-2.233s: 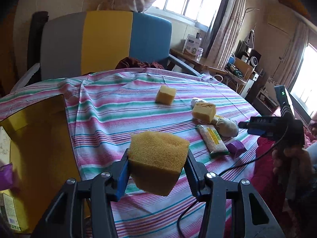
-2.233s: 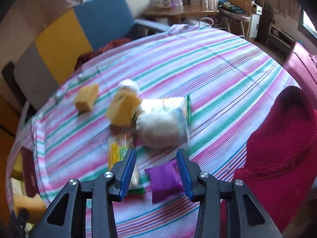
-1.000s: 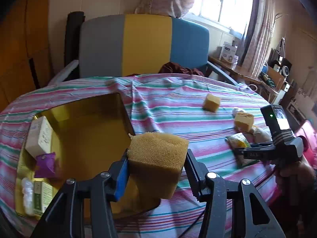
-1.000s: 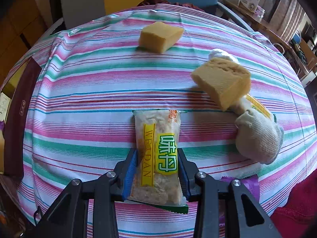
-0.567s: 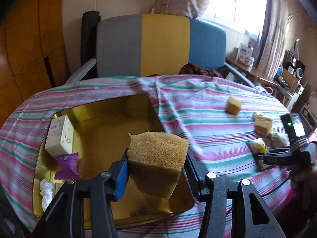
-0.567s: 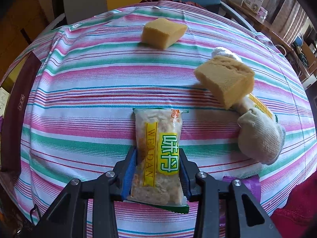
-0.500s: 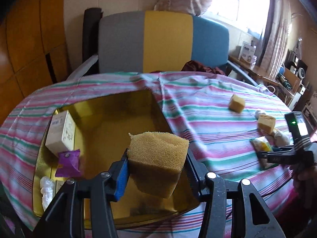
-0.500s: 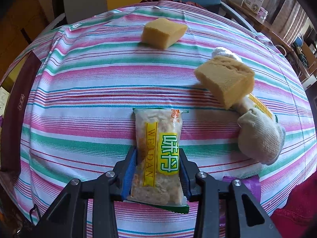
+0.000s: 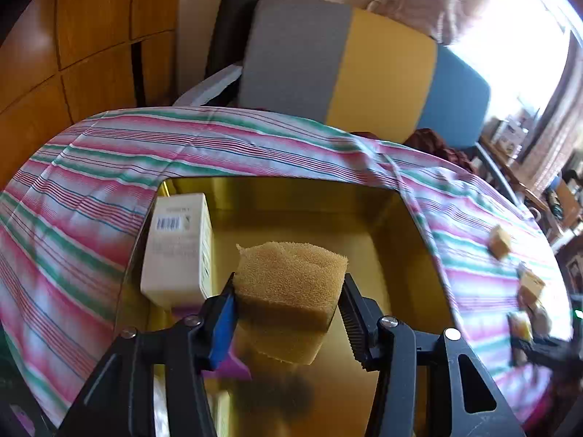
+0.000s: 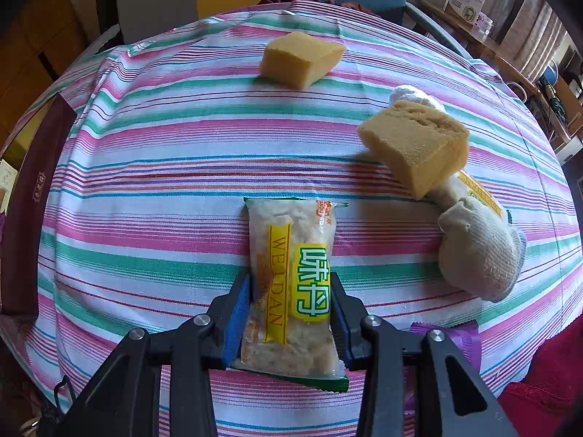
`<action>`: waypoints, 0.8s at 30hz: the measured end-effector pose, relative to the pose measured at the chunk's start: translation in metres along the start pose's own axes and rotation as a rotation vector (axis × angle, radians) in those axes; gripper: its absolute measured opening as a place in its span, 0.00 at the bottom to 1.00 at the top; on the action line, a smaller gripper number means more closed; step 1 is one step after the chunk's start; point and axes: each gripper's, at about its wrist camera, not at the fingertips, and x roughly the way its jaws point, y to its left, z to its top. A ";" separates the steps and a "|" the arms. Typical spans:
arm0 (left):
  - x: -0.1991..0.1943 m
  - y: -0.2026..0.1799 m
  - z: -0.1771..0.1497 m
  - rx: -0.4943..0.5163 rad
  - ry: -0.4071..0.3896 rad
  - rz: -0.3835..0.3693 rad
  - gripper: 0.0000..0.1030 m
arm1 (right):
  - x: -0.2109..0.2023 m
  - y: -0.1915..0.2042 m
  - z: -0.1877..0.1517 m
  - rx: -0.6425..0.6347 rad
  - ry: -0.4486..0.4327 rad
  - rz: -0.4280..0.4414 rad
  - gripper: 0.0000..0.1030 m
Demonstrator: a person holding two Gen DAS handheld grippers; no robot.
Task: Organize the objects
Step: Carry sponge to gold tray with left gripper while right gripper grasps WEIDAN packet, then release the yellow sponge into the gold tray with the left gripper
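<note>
Over the gold tray (image 9: 364, 196) at the near left of the bench, the left gripper (image 9: 288, 298) hangs with its jaws clamped on a tan sponge block (image 9: 289, 284), squeezed in from both sides and held clear above the tray floor. Just left of it stands a white carton (image 9: 178, 247), barcode up, leaning close to the left jaw. A purple packet (image 9: 229, 366) peeks out beneath that jaw, partly hidden. The striped cloth (image 9: 91, 167) wraps round the tray's far and right rims. Beyond it sits a grey, yellow and blue chair (image 9: 364, 69).

Over on the right wrist view, the right gripper (image 10: 291, 302) has its jaws closed against the sides of a snack packet (image 10: 291, 276) lying flat on the striped cloth (image 10: 164, 145), lettering facing up, the near half of the wrapper between the jaws. Far beyond it rests a yellow sponge (image 10: 300, 59), well apart. To the far right a second sponge (image 10: 415, 145) tilts on a white bundle (image 10: 411, 96), and near it a rolled sock (image 10: 477, 251) lies over another yellow wrapper (image 10: 481, 193). A purple sachet (image 10: 459, 335) pokes out just right of the right jaw, mostly covered by the gripper body. The tray's dark outer wall (image 10: 25, 218) shows at the far left edge.
</note>
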 end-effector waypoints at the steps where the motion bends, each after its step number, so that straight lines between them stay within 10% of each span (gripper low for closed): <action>1: 0.007 0.001 0.006 0.001 0.000 -0.003 0.51 | 0.002 0.000 -0.001 0.000 0.000 0.000 0.40; 7: 0.042 -0.002 0.036 0.056 -0.021 0.122 0.54 | 0.002 -0.001 -0.001 -0.001 0.000 0.000 0.40; 12: 0.061 0.008 0.049 0.041 -0.020 0.165 0.75 | 0.001 0.000 -0.002 -0.001 0.000 -0.001 0.40; 24: -0.006 0.020 0.010 0.026 -0.106 0.160 0.77 | 0.000 0.010 -0.004 -0.038 -0.012 -0.040 0.39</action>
